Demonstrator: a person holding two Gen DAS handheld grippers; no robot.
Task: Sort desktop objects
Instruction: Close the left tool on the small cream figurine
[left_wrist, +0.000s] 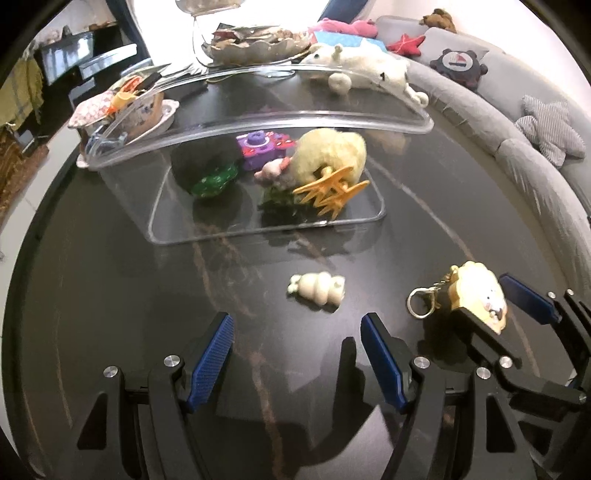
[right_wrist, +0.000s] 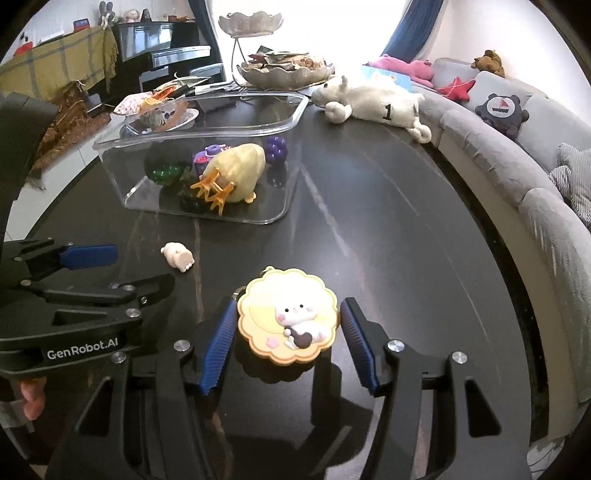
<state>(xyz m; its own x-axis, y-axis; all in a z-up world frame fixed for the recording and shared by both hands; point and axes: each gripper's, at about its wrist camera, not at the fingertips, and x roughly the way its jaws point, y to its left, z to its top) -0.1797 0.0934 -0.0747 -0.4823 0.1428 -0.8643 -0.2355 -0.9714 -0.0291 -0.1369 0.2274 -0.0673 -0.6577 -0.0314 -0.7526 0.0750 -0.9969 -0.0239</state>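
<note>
Dark stone tabletop (right_wrist: 388, 229), veined with pale streaks, carries a sorting job in progress. The right claw (right_wrist: 288, 332) straddles a yellow flower-shaped keychain (right_wrist: 288, 317) bearing a white cartoon cat; its blue pads stand just beside the charm's edges, and whether they press on it cannot be told. Seen from the left, the keychain's metal ring (left_wrist: 419, 302) points toward the middle of the tabletop. The left claw (left_wrist: 297, 354) hangs half open over bare stone with nothing between its pads. Just ahead of it lies a small cream figurine (left_wrist: 317, 290) on its side. Farther back stands a clear plastic bin (right_wrist: 291, 177) already holding a pale yellow plush toy (right_wrist: 240, 170), an orange hair clip (right_wrist: 214, 192), a green ball (right_wrist: 166, 175) and purple toys (right_wrist: 208, 155). A white plush animal (right_wrist: 376, 103) sprawls at the tabletop's far edge, beside a grey sofa (right_wrist: 517, 162).
</note>
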